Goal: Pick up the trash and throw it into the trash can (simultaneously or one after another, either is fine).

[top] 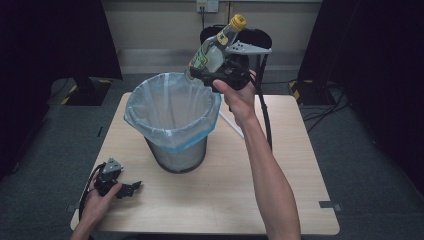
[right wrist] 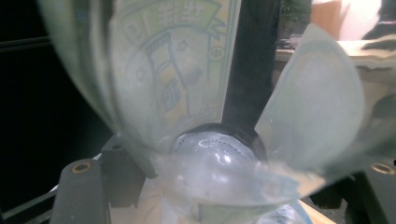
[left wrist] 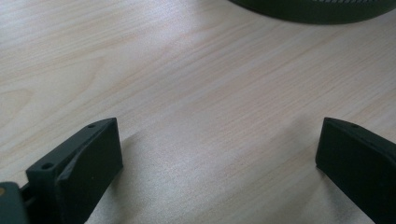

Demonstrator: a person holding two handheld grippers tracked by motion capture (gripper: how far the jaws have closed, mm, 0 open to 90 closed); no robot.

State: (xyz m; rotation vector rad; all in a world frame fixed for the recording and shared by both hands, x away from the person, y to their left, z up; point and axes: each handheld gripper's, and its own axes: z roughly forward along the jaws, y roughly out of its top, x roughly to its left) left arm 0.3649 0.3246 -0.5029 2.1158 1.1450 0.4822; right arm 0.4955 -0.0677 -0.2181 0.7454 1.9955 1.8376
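Note:
A clear bottle (top: 212, 52) with a yellow cap and a green-and-yellow label is tilted in the air over the far right rim of the bin. My right gripper (top: 206, 76) is shut on its lower body, held up by a raised hand. In the right gripper view the bottle (right wrist: 187, 88) looms close between the jaws, label facing the camera. The bin (top: 172, 116) is a dark basket lined with a pale blue bag, standing mid-table. My left gripper (top: 131, 188) rests open on the table at the near left, jaws wide apart over bare wood (left wrist: 210, 140).
The wooden table (top: 280, 200) has free surface to the right and in front of the bin. A white stick-like item (top: 231, 124) lies just right of the bin. A dark chair (top: 260, 42) stands beyond the far edge. The bin's base (left wrist: 317, 9) shows in the left gripper view.

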